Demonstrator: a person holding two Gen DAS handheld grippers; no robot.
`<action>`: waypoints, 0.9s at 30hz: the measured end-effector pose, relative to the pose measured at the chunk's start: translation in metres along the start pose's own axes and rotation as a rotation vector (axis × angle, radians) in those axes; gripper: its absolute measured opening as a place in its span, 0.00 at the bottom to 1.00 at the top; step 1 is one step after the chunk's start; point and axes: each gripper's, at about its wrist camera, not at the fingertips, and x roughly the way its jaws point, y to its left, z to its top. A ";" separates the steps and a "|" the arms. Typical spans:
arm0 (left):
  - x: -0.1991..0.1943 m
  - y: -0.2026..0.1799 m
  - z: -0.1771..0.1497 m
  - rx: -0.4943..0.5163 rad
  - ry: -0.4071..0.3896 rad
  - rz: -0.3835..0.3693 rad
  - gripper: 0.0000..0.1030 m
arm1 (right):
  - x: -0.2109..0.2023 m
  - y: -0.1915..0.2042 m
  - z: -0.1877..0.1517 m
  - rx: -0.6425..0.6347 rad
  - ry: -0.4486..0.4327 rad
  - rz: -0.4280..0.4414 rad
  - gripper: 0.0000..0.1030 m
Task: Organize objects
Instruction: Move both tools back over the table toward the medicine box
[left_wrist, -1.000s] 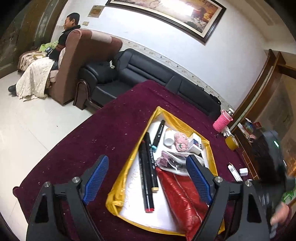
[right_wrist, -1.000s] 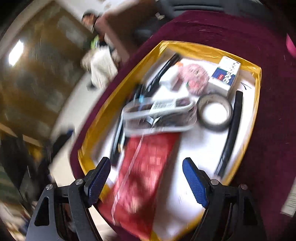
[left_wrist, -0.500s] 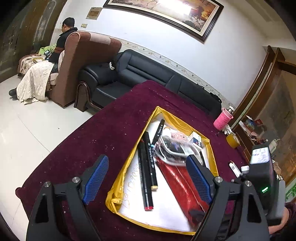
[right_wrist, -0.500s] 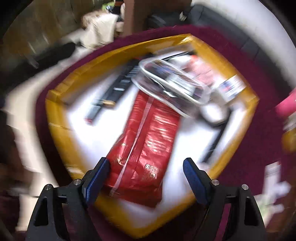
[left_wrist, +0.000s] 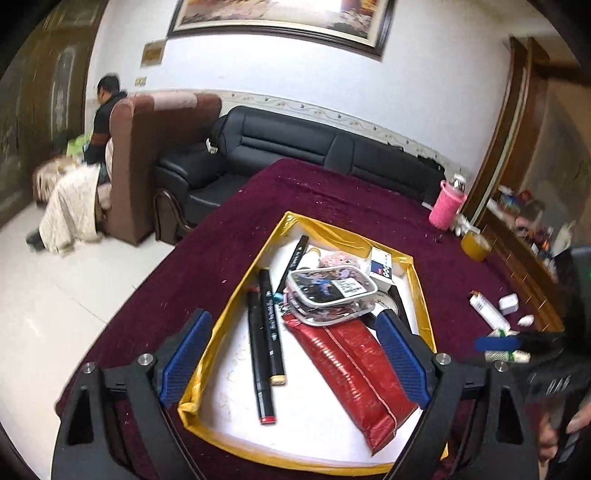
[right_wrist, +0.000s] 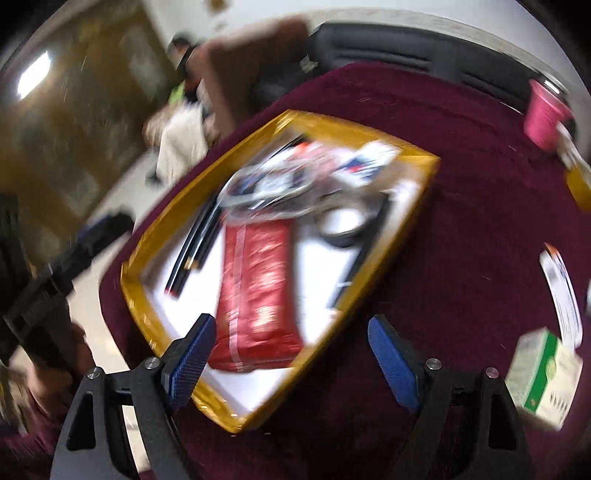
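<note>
A yellow-rimmed tray (left_wrist: 236, 306) lies on a maroon tablecloth. In it are a red packet (left_wrist: 354, 373), black markers (left_wrist: 264, 343), a clear pouch (left_wrist: 332, 295), a small white and blue box (left_wrist: 384, 267) and a tape roll (left_wrist: 388, 304). My left gripper (left_wrist: 295, 358) is open and empty, over the tray's near end. My right gripper (right_wrist: 291, 360) is open and empty, above the tray's near corner (right_wrist: 236, 417) in a blurred view, with the red packet (right_wrist: 255, 295) ahead.
On the cloth right of the tray lie a white tube (left_wrist: 487, 312), a small white box (left_wrist: 508, 302) and a green and white carton (right_wrist: 543, 380). A pink cup (left_wrist: 447, 205) and yellow tape (left_wrist: 474, 247) stand at the far right. A black sofa (left_wrist: 295, 147) is behind.
The right gripper has swung back to the right off the tray, bringing the carton and tube into its view. The left gripper has shifted slightly. Both stay open.
</note>
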 end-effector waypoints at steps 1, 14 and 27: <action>0.000 -0.009 0.001 0.028 0.001 0.018 0.89 | -0.004 -0.014 0.001 0.037 -0.037 -0.018 0.87; 0.022 -0.139 0.006 0.332 0.050 0.112 0.90 | -0.063 -0.146 -0.037 0.337 -0.214 -0.078 0.90; 0.036 -0.235 -0.007 0.522 0.044 0.149 0.90 | -0.118 -0.234 -0.052 0.457 -0.425 -0.231 0.91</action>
